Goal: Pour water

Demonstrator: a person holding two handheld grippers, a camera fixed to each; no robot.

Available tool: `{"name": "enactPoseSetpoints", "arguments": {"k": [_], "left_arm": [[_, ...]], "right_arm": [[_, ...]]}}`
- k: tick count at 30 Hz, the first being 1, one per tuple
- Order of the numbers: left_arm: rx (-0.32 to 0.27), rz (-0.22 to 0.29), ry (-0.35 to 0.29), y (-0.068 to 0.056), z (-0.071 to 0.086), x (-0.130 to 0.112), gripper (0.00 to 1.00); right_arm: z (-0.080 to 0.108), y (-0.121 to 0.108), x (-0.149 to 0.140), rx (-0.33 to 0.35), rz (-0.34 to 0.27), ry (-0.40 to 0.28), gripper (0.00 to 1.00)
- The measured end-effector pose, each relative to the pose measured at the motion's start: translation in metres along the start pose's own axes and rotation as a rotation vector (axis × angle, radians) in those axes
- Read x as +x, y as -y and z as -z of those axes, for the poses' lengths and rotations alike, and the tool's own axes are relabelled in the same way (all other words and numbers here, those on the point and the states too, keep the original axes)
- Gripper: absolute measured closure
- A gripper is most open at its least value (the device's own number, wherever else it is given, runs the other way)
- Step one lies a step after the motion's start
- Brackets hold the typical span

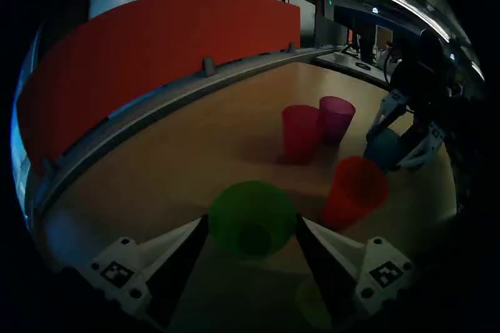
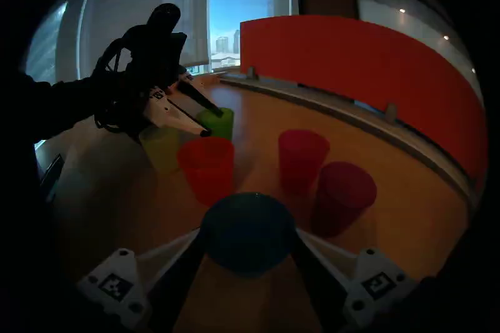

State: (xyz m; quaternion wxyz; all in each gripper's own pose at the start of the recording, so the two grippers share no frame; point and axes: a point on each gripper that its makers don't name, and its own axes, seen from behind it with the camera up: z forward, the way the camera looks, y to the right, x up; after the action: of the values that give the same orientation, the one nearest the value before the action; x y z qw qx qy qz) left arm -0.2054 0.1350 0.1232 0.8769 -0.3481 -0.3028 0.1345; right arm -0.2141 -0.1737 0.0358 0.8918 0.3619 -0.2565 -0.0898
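Observation:
My left gripper [image 1: 251, 220] is shut on a green cup [image 1: 252, 217], and I look down into its open mouth. My right gripper [image 2: 247, 233] is shut on a blue cup [image 2: 247, 230] in the same way. On the wooden table [image 1: 206, 139] stand an orange-red cup [image 1: 356, 190], a red cup [image 1: 300, 133] and a magenta cup [image 1: 336, 119]. Beyond the orange-red cup, the right gripper [image 1: 400, 136] holds the blue cup [image 1: 381, 149]. In the right gripper view, the left gripper [image 2: 212, 122] holds the green cup [image 2: 220, 125] just behind the orange-red cup [image 2: 207, 167]. Whether any cup holds water cannot be seen.
A yellow-green cup [image 2: 160, 145] stands beside the green one, under the left gripper, and shows as a yellow-green cup [image 1: 312, 302] low in the left gripper view. A red partition [image 1: 156, 52] on a grey rail borders the table's far side. Windows [image 2: 237, 14] lie behind the person's dark sleeve [image 2: 56, 108].

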Motion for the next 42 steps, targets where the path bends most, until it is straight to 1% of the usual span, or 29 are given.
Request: {"name": "enactPoseSetpoints", "arguments": {"k": [2, 4, 14, 20, 26, 33, 38, 42], "left_arm": [[0.003, 0.003, -0.001, 0.000, -0.001, 0.000, 0.03], [0.005, 0.004, -0.004, 0.000, -0.003, -0.001, 0.13], [0.010, -0.004, -0.024, -0.001, -0.002, 0.000, 0.13], [0.008, 0.024, -0.058, -0.001, 0.004, 0.008, 0.14], [0.020, 0.037, -0.110, -0.001, 0.020, 0.021, 0.14], [0.032, 0.049, -0.179, -0.004, 0.045, 0.041, 0.14], [0.037, 0.050, -0.217, -0.007, 0.062, 0.053, 0.14], [0.039, 0.051, -0.242, -0.012, 0.074, 0.061, 0.14]], "right_arm": [[0.000, 0.000, 0.000, 0.000, 0.000, 0.000, 0.09], [0.000, 0.000, 0.000, 0.000, 0.000, -0.001, 0.09], [0.000, 0.000, 0.000, -0.002, -0.004, -0.006, 0.09], [0.001, 0.000, 0.001, -0.008, -0.006, -0.008, 0.09], [0.002, -0.004, 0.003, -0.021, -0.011, -0.015, 0.10], [0.006, -0.006, 0.013, -0.029, -0.016, -0.044, 0.10], [0.015, -0.006, 0.028, -0.038, -0.007, -0.072, 0.10], [0.026, -0.004, 0.042, -0.041, 0.003, -0.098, 0.10]]}}
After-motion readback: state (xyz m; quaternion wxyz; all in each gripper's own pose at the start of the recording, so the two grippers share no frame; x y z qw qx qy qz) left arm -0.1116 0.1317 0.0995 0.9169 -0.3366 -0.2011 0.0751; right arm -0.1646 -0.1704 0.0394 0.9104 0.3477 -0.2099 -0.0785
